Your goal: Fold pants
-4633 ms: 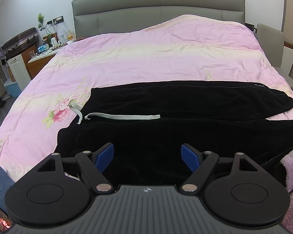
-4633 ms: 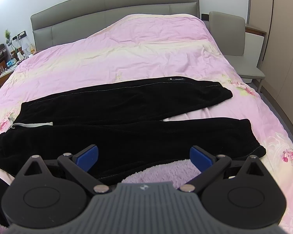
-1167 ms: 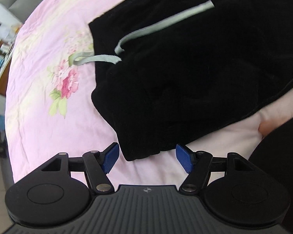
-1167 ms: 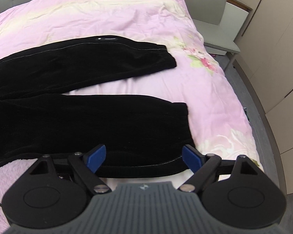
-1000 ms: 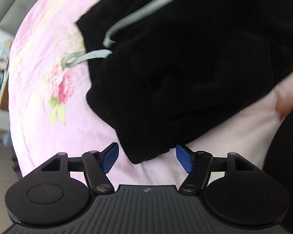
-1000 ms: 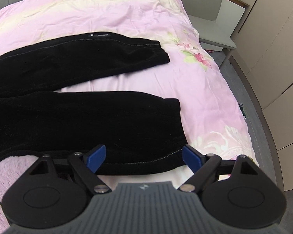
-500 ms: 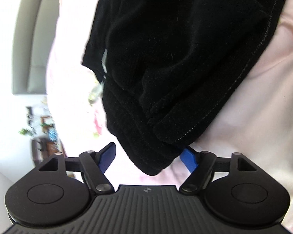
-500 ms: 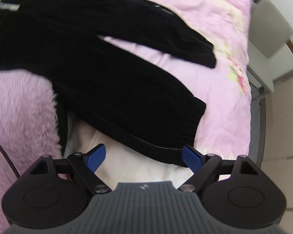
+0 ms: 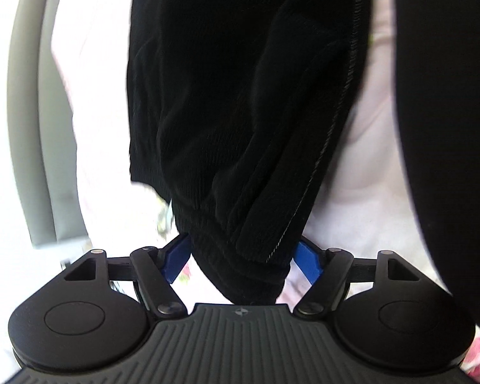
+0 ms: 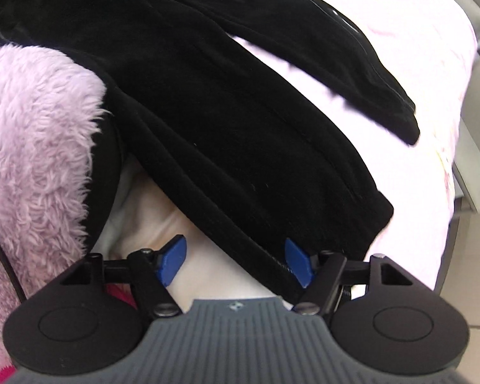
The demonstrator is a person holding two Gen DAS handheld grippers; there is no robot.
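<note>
Black pants lie on a pink floral bedspread. In the left wrist view the waistband corner of the pants sits between the blue pads of my left gripper, whose jaws stand wide around the fabric without closing on it. In the right wrist view my right gripper is open at the near leg's hem; the right pad touches the hem edge, the left pad is over bare bedspread. The far leg lies beyond.
The grey headboard runs up the left of the left wrist view. A fluffy pink sleeve fills the left of the right wrist view. A grey chair stands past the bed's right edge.
Both grippers have dropped low and close to the pants. The waistband corner now lies between the left jaws, and the hem has reached the right gripper's right pad.
</note>
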